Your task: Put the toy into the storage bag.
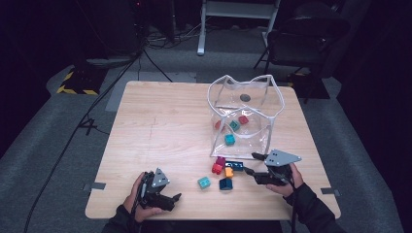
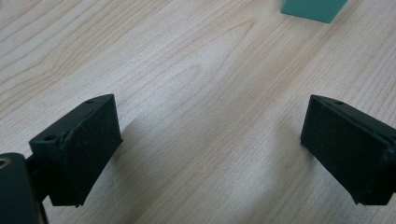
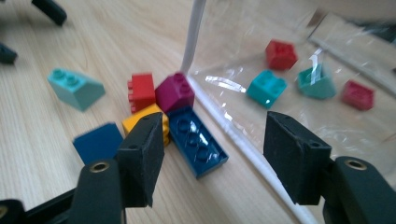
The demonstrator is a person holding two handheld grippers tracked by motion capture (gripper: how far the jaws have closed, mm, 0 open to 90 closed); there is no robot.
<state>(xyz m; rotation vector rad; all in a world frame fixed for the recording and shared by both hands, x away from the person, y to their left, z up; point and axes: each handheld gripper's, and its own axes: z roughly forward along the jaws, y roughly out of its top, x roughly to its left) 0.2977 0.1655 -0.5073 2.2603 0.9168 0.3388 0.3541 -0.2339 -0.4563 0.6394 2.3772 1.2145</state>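
**Right gripper over the blocks beside the clear bag**

From the high view, the wooden table [image 1: 160, 126] lay mostly bare across its left and far parts. A clear bag [image 1: 243, 114] with a white rim stood right of centre, reaching close to the far edge, with a few small blocks inside. Loose blocks lay just in front of it, toward the near edge: a dark red one [image 1: 220, 160], a red one [image 1: 216, 168], an orange one [image 1: 229, 172], a flat blue plate [image 1: 236, 165], a dark blue block [image 1: 225, 184] and a pale teal block [image 1: 204, 182] a little apart to the left. The right gripper [image 1: 252, 164] sat just right of this cluster, its jaws apart and pointing at it, near the bag's front corner. The left gripper [image 1: 176, 198] rested close to the near edge, with open table ahead of it.

In the left gripper view, the jaws stood wide apart with nothing between them, over bare wood. One corner of the teal block [image 2: 312, 9] showed at the top edge, well ahead.

In the right gripper view, the jaws were apart and clamped on nothing. Between and just beyond them lay the flat blue plate [image 3: 197, 141], touching the bag's white bottom seam [image 3: 243, 149]. The orange block [image 3: 148, 120], red block [image 3: 141, 91] and dark red block [image 3: 175, 91] crowded together behind it; the dark blue block [image 3: 98, 141] lay beside the left jaw. Room here was tight between the bag wall and the pile, and freer to the left toward the teal block [image 3: 74, 87].
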